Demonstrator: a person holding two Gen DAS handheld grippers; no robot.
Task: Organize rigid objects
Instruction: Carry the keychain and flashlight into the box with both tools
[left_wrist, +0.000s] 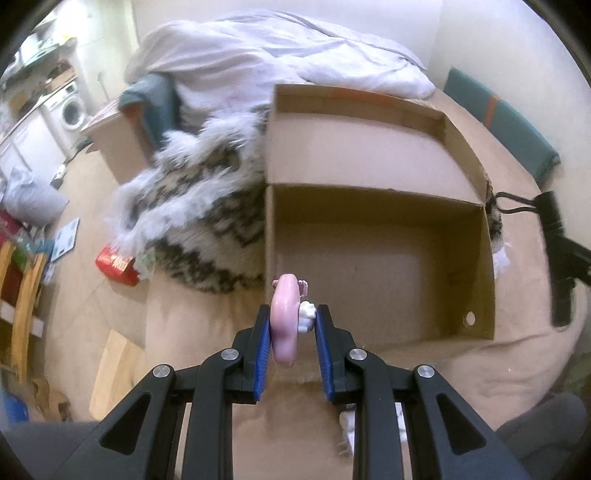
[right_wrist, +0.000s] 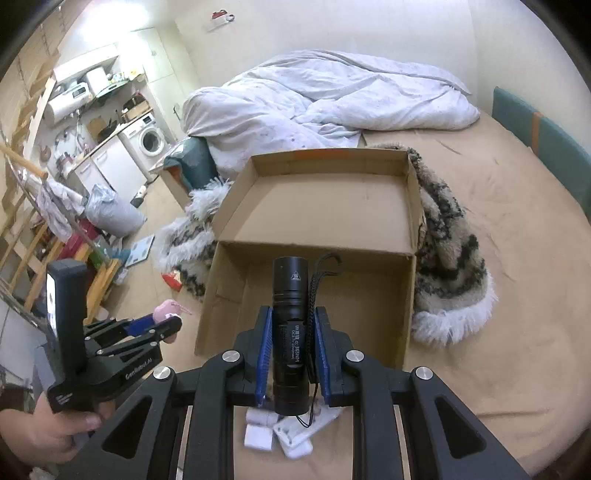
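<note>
Open cardboard box (right_wrist: 314, 236) on the bed (right_wrist: 498, 258), fur throw (right_wrist: 450, 258) beside it, duvet (right_wrist: 325, 107) behind.

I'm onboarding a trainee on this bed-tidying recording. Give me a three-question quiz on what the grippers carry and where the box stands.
1. True or false: the cardboard box already holds an item.
2. The right gripper holds: A) a white charger B) a black flashlight C) a red packet.
3. Fill in: the left gripper is shut on a ____ toy.

Key: 1 false, the box is empty. 2 B. 3 pink.
</note>
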